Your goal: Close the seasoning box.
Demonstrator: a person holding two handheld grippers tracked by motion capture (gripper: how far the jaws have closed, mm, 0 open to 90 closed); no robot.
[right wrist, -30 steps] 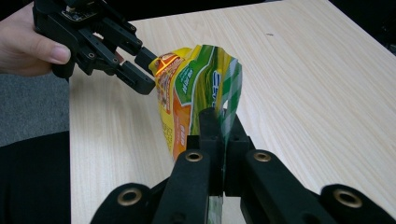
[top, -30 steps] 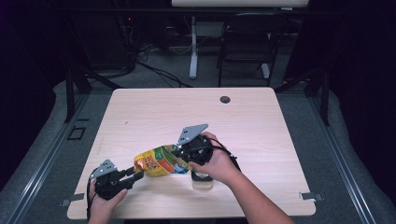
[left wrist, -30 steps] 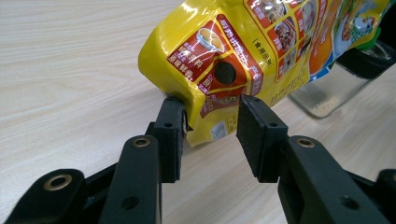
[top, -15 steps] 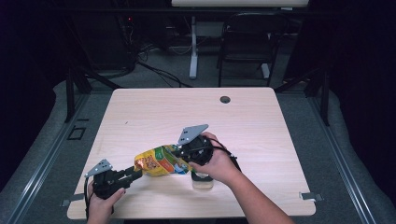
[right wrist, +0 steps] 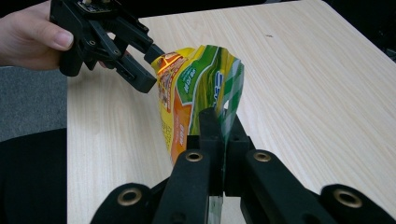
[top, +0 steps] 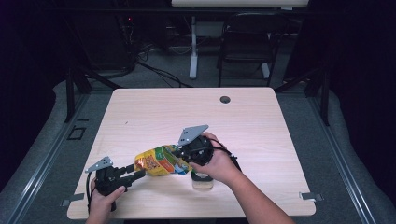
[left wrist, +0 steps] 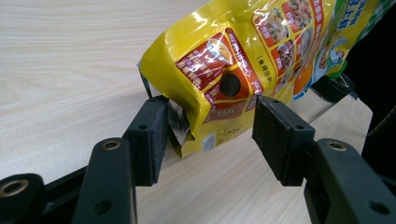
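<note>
A yellow snack bag (top: 161, 161) hangs just above the table, roughly level. My right gripper (top: 184, 156) is shut on its right end; in the right gripper view the jaws pinch the green-and-white edge (right wrist: 224, 107). My left gripper (top: 140, 175) stands at the bag's left end. Its jaws have just been opening, and the bag's yellow end (left wrist: 243, 51) lies between them. One pad (left wrist: 152, 135) sits by the bag's silver torn corner, while the other pad (left wrist: 278, 135) stands clear of it. From the right gripper view, the left gripper (right wrist: 149, 65) shows at the bag's far end.
A small clear container (top: 202, 179) stands on the light wooden table (top: 261, 121) under my right hand. A dark round grommet (top: 225, 99) sits near the far edge. Beyond the table are a chair, cables and stands.
The left gripper's jaws have spread apart at the bag's left end. The bag and the right hand have stayed where they were.
</note>
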